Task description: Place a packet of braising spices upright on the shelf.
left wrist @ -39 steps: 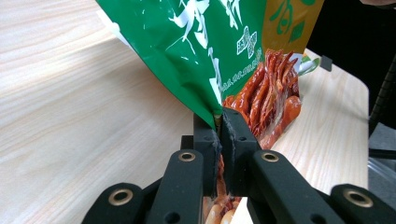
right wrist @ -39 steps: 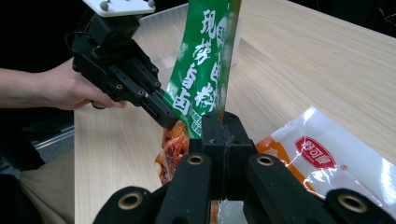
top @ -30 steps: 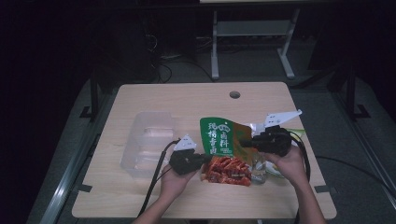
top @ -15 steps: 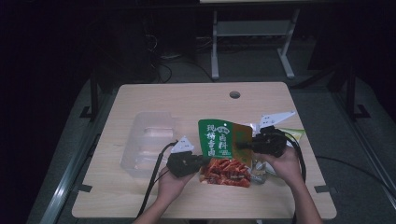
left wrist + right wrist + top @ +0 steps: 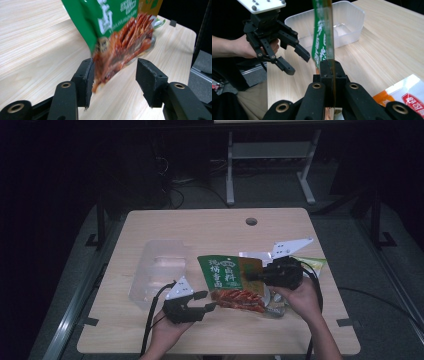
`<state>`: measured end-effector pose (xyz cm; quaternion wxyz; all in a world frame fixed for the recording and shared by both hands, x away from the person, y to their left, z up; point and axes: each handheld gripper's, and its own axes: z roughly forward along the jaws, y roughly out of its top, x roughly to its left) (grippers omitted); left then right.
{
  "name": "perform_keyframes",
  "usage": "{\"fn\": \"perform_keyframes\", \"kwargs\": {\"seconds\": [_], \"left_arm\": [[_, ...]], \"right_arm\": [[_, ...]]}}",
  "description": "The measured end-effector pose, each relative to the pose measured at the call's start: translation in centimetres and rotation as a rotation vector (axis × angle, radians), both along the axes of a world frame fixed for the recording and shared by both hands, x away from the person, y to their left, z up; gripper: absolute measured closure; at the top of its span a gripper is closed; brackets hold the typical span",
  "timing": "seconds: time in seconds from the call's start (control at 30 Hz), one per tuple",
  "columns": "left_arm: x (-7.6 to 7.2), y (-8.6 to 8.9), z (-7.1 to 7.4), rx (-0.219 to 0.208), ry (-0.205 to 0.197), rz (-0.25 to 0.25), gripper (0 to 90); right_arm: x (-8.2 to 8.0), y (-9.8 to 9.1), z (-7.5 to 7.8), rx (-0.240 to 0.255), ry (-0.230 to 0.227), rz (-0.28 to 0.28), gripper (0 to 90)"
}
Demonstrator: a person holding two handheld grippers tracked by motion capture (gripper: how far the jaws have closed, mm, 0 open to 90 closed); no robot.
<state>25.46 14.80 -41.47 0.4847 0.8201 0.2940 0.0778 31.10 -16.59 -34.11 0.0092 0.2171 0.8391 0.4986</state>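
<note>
A green snack packet [image 5: 229,279] with a red printed lower end hangs tilted over the table's near middle. My right gripper [image 5: 250,276] is shut on its right edge, and in the right gripper view the packet [image 5: 323,37] stands edge-on out of the closed jaws [image 5: 329,67]. My left gripper [image 5: 209,300] sits just left of the packet's lower corner. Its jaws have just been opening. In the left gripper view the packet's red end [image 5: 120,47] lies between the spread jaws [image 5: 113,80], not pressed. The left gripper [image 5: 297,61] stands apart from the packet.
A clear plastic tub [image 5: 159,270] stands left of the packet, also the tub [image 5: 347,22] beyond it. More packets lie under my right hand: a pale one [image 5: 312,262] and a white and orange one [image 5: 409,92]. A cable hole [image 5: 251,221] marks the table's far side.
The left gripper has opened, let go of the packet's lower end and drawn back to the left. The right gripper has kept its hold and shifted slightly with the packet.
</note>
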Motion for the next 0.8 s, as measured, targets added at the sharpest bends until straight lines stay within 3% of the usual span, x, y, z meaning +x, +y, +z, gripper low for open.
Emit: {"fn": "perform_keyframes", "kwargs": {"seconds": [0.17,0.27,0.4,0.57,0.67,0.8], "left_arm": [[-0.5,0.8,-0.3,0.007,-0.006,-0.017,42.9],[-0.9,1.1,-0.7,-0.001,-0.013,-0.027,41.3],[-1.2,1.1,-0.7,0.008,-0.024,-0.06,36.4],[-1.2,1.0,-0.9,0.029,-0.031,-0.083,29.2],[-1.1,1.2,-0.9,0.005,-0.023,-0.07,28.1],[-1.1,1.5,-0.9,0.005,-0.027,-0.067,27.9]], "right_arm": [[0.0,0.5,0.6,0.004,-0.02,-0.001,89.7],[0.2,0.9,0.9,0.03,-0.022,-0.006,89.7],[0.8,1.6,1.5,0.057,0.001,-0.005,89.7],[1.7,2.8,3.0,0.022,-0.016,-0.02,89.7],[2.9,3.4,3.7,0.003,-0.01,-0.029,89.8],[3.3,3.8,4.0,-0.021,-0.003,-0.03,89.8]]}}
